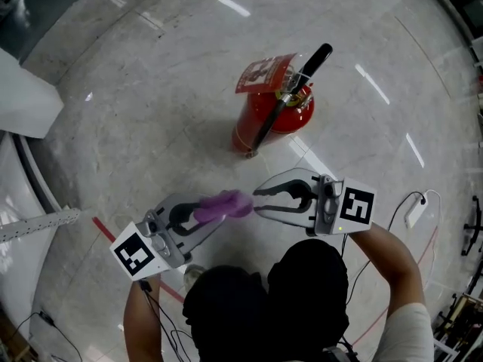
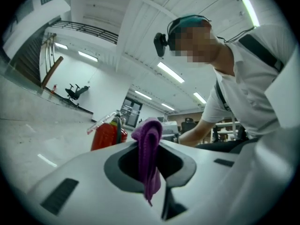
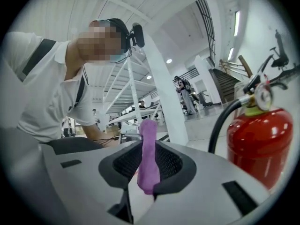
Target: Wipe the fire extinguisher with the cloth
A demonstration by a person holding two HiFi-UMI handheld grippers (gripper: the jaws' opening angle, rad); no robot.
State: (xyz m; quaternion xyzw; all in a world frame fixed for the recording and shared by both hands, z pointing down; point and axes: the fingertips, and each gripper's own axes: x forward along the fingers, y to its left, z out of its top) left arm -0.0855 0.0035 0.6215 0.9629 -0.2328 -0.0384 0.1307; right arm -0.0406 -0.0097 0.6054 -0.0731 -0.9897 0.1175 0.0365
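Purple cloth (image 1: 224,204) spans the two grippers: the left gripper (image 1: 205,216) is clamped on one end and the right gripper (image 1: 259,196) pinches the other. Beyond them, apart, the red extinguisher (image 1: 273,114) stands upright, with marble floor (image 1: 136,89) open all round it.

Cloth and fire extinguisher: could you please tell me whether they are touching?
Apart. The head view shows bare floor between the cloth and the fire extinguisher.

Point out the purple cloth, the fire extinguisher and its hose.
purple cloth (image 1: 223,204): head view, middle of the bunched fabric.
fire extinguisher (image 3: 260,144): right gripper view, red cylinder wall.
hose (image 3: 215,132): right gripper view, mid-length of the black tube.
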